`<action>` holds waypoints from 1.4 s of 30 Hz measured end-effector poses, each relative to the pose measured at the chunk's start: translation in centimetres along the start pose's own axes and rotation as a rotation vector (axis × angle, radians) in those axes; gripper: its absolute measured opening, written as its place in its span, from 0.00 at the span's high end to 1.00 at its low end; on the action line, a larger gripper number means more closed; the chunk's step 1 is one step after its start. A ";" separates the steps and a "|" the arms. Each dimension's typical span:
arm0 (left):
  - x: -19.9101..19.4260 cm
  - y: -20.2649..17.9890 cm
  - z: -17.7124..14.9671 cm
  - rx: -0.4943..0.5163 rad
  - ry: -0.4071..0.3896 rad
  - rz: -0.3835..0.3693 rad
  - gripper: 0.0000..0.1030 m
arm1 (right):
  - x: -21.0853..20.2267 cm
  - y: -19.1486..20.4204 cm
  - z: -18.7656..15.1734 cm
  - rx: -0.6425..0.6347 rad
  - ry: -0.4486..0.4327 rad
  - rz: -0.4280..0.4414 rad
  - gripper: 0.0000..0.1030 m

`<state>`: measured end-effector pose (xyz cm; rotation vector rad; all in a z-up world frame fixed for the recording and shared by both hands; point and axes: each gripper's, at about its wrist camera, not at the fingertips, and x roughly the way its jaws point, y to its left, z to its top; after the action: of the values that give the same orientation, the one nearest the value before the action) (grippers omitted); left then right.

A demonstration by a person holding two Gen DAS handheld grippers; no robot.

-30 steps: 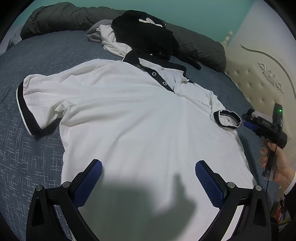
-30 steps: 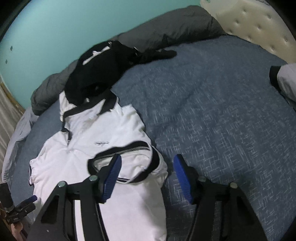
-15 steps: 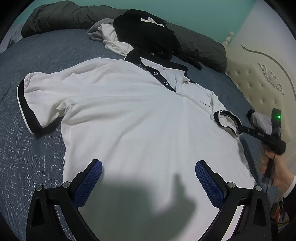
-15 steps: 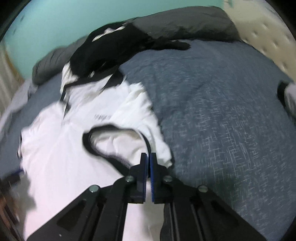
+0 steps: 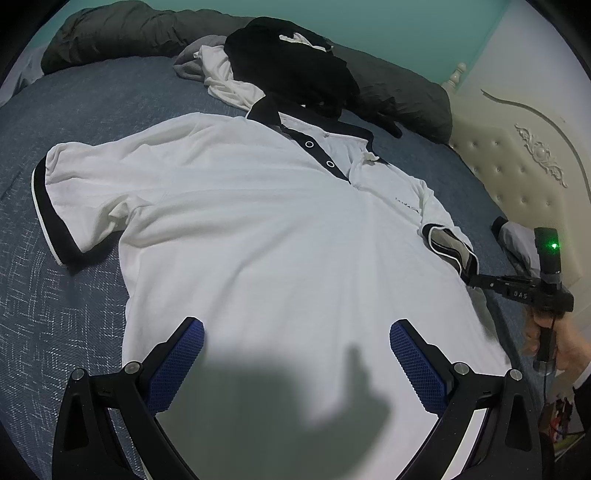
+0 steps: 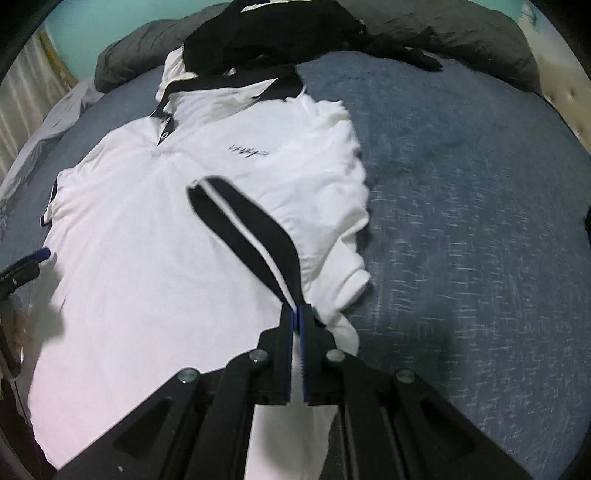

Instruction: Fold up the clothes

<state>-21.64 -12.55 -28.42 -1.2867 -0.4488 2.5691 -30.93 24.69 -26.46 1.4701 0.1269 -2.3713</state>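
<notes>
**Right hand-held gripper pinches a polo sleeve cuff to begin the fold**

Right hand-held gripper is clamped tight on the black cuff of a white polo shirt, its two blue-padded fingers pressed together with the fabric between them. The cuff stretches up and away from the shirt's chest, likely so the sleeve can be carried inward across the body as a first fold.

The shirt lies face up and spread flat on a blue-grey bed, collar pointing toward the far side. Its other sleeve rests flat on the bed, out to the far side of the shirt from the pinched cuff.

Left hand-held gripper hovers above the shirt's lower hem with its fingers wide apart, holding nothing. It seems placed there to pin or catch the hem once the sleeve comes over.

Beyond the shirt's collar, a heap of black and white clothes waits, touching the collar's edge. A dark grey duvet is bunched behind that heap. A cream tufted headboard stands off to the pinched sleeve's side of the shirt.
</notes>
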 end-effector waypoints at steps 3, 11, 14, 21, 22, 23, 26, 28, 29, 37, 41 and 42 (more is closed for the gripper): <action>0.0 0.0 0.0 -0.002 0.000 -0.001 0.00 | -0.4 0.5 0.8 -0.004 -0.037 0.007 0.96; 0.0 0.1 0.0 -0.005 0.000 -0.002 0.00 | -1.6 1.8 3.1 -0.015 -0.135 0.024 0.52; 0.0 0.1 0.0 -0.006 0.001 -0.001 0.00 | -1.9 2.2 3.9 -0.020 -0.169 0.030 0.52; 0.1 0.2 0.0 -0.007 0.004 -0.002 0.00 | 2.5 5.4 4.8 -0.102 -0.108 -0.004 0.52; 0.1 0.2 0.0 -0.007 0.005 -0.004 0.00 | 2.9 5.8 4.9 -0.108 -0.111 -0.012 0.52; 0.1 0.3 0.0 -0.007 0.006 -0.004 0.00 | 3.3 6.1 5.2 -0.117 -0.117 -0.032 0.52; 0.1 0.3 -0.1 -0.008 0.008 -0.003 0.00 | 4.0 6.5 5.6 -0.124 -0.122 -0.053 0.52; 0.1 0.3 -0.1 -0.009 0.008 -0.002 0.00 | 4.4 6.7 5.8 -0.124 -0.122 -0.060 0.56; 0.1 0.3 -0.1 -0.009 0.007 -0.002 0.00 | 4.6 6.8 5.9 -0.124 -0.123 -0.063 0.66; 0.0 0.4 -0.2 -0.015 0.004 0.000 0.00 | 4.0 7.3 6.4 -0.108 -0.181 -0.003 0.97; 0.0 0.3 -0.3 -0.011 0.008 -0.001 0.00 | 4.5 8.1 6.3 -0.129 -0.157 0.050 0.97; 0.0 0.3 -0.3 -0.012 0.008 -0.002 0.00 | 4.7 8.1 6.3 -0.122 -0.146 0.065 0.97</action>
<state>-21.45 -12.77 -28.70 -1.2995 -0.4636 2.5629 -35.49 14.39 -26.86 1.2236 0.1813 -2.3643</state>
